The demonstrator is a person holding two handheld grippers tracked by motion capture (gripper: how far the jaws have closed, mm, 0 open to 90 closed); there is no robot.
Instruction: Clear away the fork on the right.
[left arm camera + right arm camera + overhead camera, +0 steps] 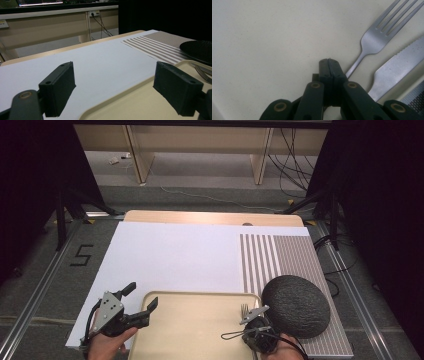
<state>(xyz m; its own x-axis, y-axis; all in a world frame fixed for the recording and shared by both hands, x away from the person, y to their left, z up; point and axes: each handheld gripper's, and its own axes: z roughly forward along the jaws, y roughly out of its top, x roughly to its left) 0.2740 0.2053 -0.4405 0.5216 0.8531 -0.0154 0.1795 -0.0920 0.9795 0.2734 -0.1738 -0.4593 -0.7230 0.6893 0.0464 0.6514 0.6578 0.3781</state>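
Two utensils, fork [372, 42] and knife [397, 67], crowd the closed right claw [329, 61].

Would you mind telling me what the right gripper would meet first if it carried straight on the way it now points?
Most likely the bare tray: the right gripper, jaws shut, aims down at it, with the fork just beside that line.

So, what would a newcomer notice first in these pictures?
Probably the dark round plate on the striped mat at the table's right, touching the beige tray. On the tray's right side a fork and knife lie beside the shut right hand-held gripper. The left hand-held gripper is open at the tray's left corner.
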